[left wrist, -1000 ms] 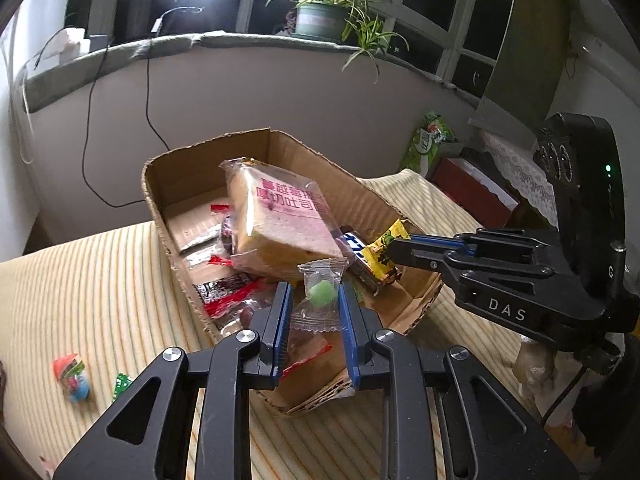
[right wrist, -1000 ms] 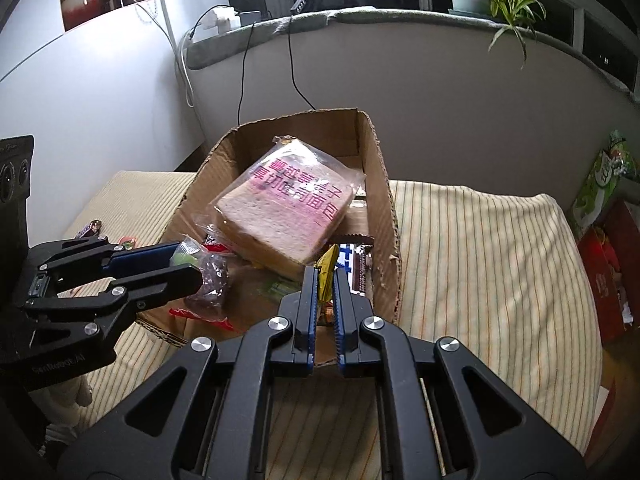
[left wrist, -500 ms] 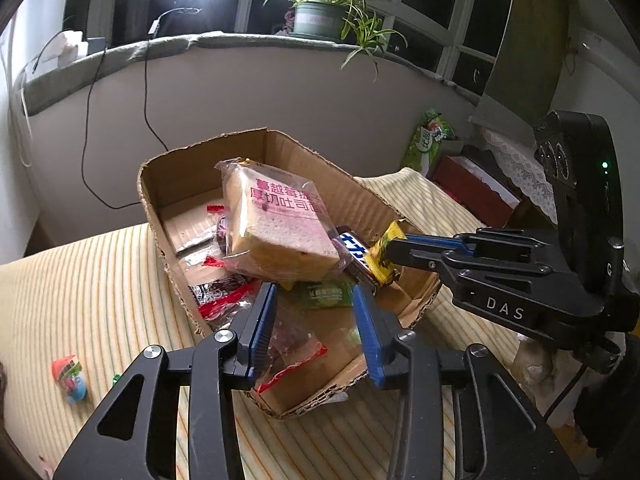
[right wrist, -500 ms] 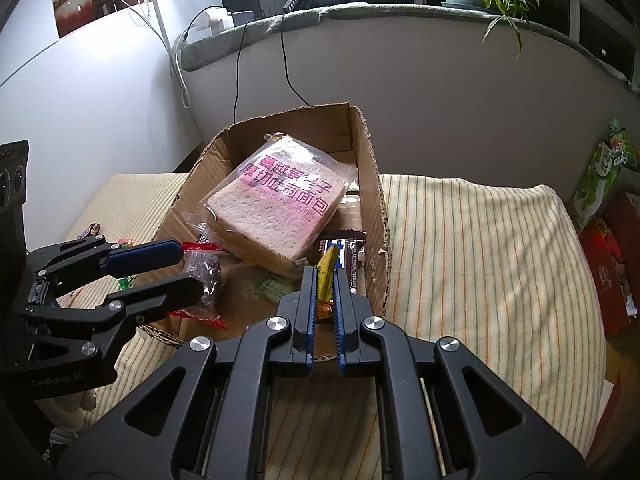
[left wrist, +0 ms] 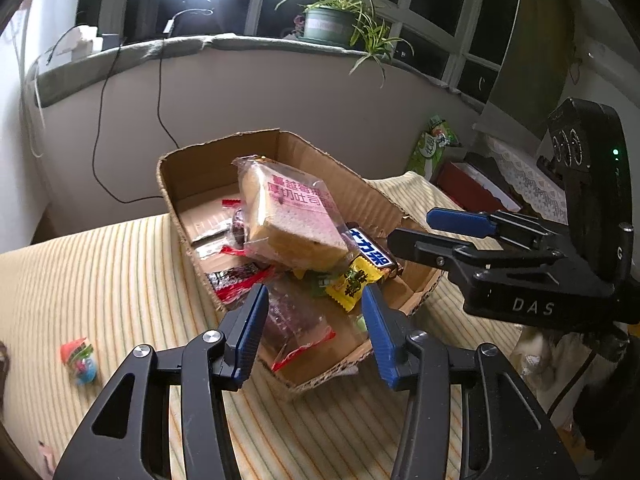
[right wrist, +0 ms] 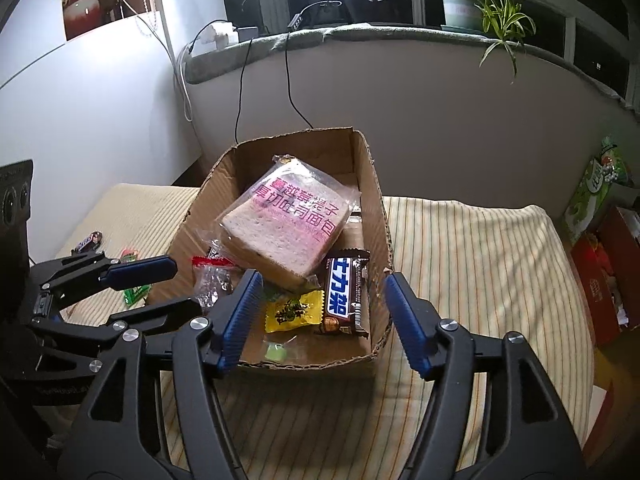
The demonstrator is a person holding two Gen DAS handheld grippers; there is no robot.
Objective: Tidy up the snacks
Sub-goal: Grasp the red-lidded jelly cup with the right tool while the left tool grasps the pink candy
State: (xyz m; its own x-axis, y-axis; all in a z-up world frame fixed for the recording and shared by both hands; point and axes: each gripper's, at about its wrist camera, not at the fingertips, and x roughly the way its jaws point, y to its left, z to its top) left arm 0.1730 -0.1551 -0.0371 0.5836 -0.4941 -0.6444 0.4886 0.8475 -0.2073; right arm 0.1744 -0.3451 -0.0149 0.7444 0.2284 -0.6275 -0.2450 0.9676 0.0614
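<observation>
Two claws opening over one snack box, nothing between the jaws of either.

The left gripper (left wrist: 314, 330) and the right gripper (right wrist: 322, 318) each hang over the near end of the single cardboard box (right wrist: 370, 184), jaws spreading and pressing on no snack. Inside the box lie one bagged toast loaf (right wrist: 286, 224) on top of the pile, one brown chocolate bar (right wrist: 346, 292) against the right wall, one yellow packet (right wrist: 294, 312) beside it, one small green candy (right wrist: 276, 352) at the near edge, and several red-trimmed clear wrappers (left wrist: 296, 326) too overlapped to count. On the striped cloth (right wrist: 480, 264), only the left wrist view shows a colourful sweet (left wrist: 80, 360) at the left edge; only the right wrist view shows a second small chocolate bar (right wrist: 90, 241) and two green wrappers (right wrist: 136, 294) left of the box.
</observation>
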